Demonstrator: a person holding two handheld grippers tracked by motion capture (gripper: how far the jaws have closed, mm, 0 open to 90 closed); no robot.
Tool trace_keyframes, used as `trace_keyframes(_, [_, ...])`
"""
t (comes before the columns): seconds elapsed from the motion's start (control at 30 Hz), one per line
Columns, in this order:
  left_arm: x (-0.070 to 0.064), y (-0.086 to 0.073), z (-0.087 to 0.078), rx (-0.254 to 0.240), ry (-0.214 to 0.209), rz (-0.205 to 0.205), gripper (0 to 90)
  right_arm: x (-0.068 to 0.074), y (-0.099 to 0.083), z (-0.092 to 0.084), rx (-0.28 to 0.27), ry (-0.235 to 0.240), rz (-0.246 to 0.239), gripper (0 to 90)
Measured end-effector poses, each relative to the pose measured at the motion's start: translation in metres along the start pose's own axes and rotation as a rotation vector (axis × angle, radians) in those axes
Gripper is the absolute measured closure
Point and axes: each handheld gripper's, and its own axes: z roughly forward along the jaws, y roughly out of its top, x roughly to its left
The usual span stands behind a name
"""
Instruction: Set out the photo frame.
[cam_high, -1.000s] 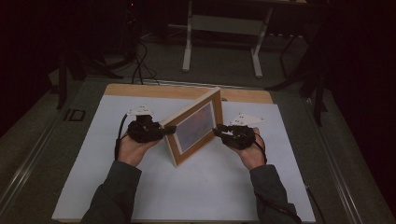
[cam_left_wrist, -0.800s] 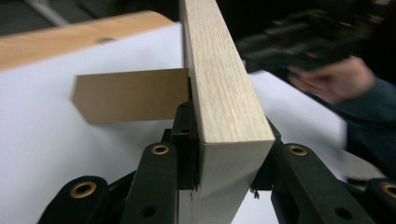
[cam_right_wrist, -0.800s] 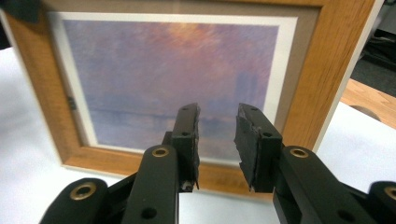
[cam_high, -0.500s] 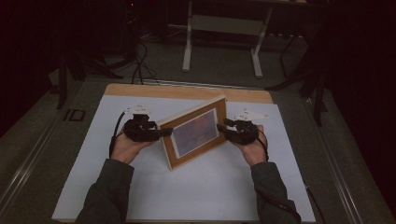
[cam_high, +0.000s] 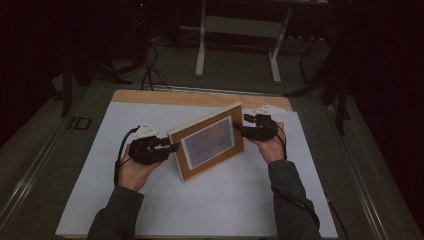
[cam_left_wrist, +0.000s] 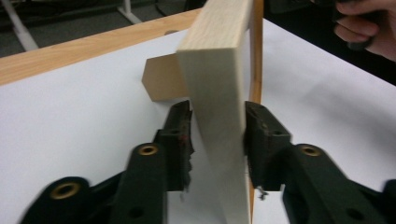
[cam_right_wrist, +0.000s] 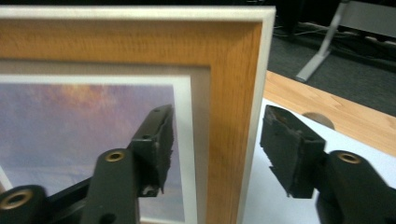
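Note:
A wooden picture frame (cam_high: 210, 142) with a purple-toned print stands upright on the white sheet, at an angle to the table's edge. My left gripper (cam_high: 172, 146) holds its left side. In the left gripper view the jaws have just been closing, and the left gripper (cam_left_wrist: 217, 116) has both pads against the pale frame edge (cam_left_wrist: 215, 56). My right gripper (cam_high: 240, 129) is at the right side. Its jaws have just been opening. In the right gripper view the right gripper (cam_right_wrist: 217, 126) straddles the frame border (cam_right_wrist: 229, 70), one jaw before the glass and one behind, with gaps.
The white sheet (cam_high: 225, 200) covers most of a wooden tabletop (cam_high: 200, 97) whose bare strip runs along the far edge. A brown easel prop (cam_left_wrist: 161, 79) sticks out behind the frame. Metal stand legs (cam_high: 235, 50) and cables lie on the dark floor beyond.
The frame has swung round so its face shows wider to the high camera. The left hand has come nearer and the right hand has moved back. The right jaws have spread off the frame.

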Motion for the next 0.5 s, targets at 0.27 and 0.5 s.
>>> trace_keyframes(0.27, [0.006, 0.007, 0.001, 0.021, 0.053, 0.025, 66.2, -0.006, 0.008, 0.011, 0.009, 0.059, -0.009, 30.5])
trace_keyframes(0.5, [0.015, 0.01, 0.006, 0.01, 0.056, 0.015, 66.1, -0.009, 0.008, 0.018, 0.014, 0.088, 0.005, 26.1])
